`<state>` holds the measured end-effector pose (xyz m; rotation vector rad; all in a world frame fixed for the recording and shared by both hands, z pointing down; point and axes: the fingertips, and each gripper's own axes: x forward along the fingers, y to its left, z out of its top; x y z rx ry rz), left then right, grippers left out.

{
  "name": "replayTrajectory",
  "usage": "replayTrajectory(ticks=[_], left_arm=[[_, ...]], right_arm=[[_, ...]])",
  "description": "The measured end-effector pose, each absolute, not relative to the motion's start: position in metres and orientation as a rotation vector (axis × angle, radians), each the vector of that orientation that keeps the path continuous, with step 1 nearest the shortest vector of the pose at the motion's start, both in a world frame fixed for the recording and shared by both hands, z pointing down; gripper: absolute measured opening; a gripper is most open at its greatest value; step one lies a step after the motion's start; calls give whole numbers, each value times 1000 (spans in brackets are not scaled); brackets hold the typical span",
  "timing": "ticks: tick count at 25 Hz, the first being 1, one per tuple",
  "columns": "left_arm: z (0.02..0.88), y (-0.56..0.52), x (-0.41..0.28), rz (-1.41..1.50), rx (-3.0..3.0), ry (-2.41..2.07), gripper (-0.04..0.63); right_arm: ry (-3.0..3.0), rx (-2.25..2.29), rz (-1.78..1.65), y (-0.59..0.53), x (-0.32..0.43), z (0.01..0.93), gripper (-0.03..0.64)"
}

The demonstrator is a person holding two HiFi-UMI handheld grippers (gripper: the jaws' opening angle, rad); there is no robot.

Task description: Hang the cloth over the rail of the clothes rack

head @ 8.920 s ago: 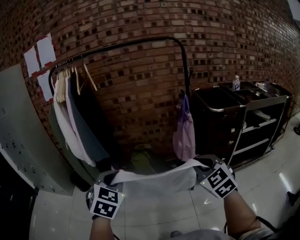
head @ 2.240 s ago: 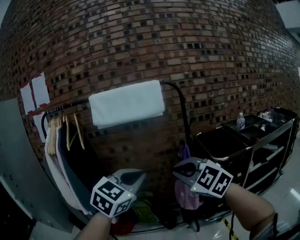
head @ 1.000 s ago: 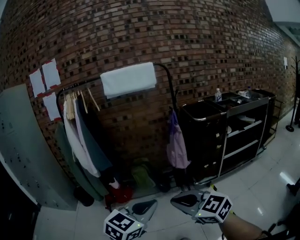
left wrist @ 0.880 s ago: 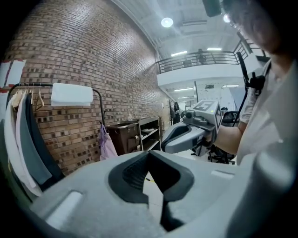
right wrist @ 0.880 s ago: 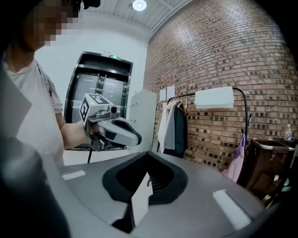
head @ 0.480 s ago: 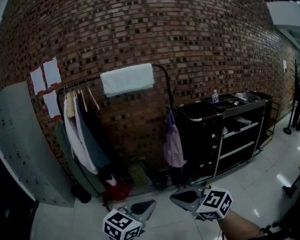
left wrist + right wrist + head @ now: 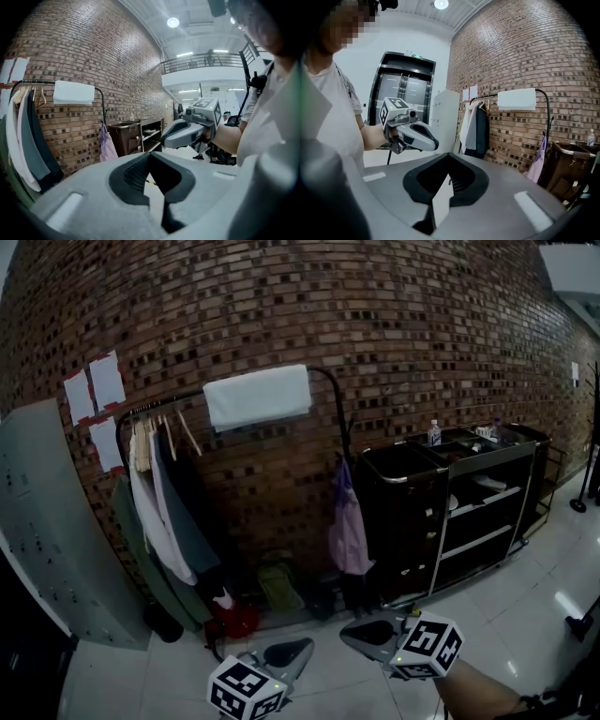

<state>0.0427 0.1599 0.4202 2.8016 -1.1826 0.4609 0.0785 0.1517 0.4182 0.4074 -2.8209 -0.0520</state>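
The white cloth (image 7: 258, 397) hangs folded over the black top rail (image 7: 159, 407) of the clothes rack, against the brick wall. It also shows in the left gripper view (image 7: 73, 92) and the right gripper view (image 7: 516, 99). Both grippers are low and well away from the rack, near the bottom of the head view. My left gripper (image 7: 305, 647) is shut and empty. My right gripper (image 7: 349, 633) is shut too, with nothing in it. Their tips point toward each other, a short gap apart.
Shirts on hangers (image 7: 159, 502) fill the rack's left end. A purple bag (image 7: 349, 526) hangs at its right post. A black cart (image 7: 450, 493) with a bottle (image 7: 433, 432) stands to the right and a grey cabinet (image 7: 47, 531) to the left. A red thing (image 7: 234, 620) and a green bag (image 7: 278, 585) lie on the floor.
The cloth that both grippers held stretched between them now hangs on the rail. The grippers have let go and dropped low. Over the last second they have barely moved.
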Motion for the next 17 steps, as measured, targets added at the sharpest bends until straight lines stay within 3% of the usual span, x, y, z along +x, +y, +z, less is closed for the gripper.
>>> replayTrajectory(ticks=[17], left_arm=[[422,168,38,453,2800,-1160,2]], right_arm=[[-2812,430,-36,159,75,420,0]])
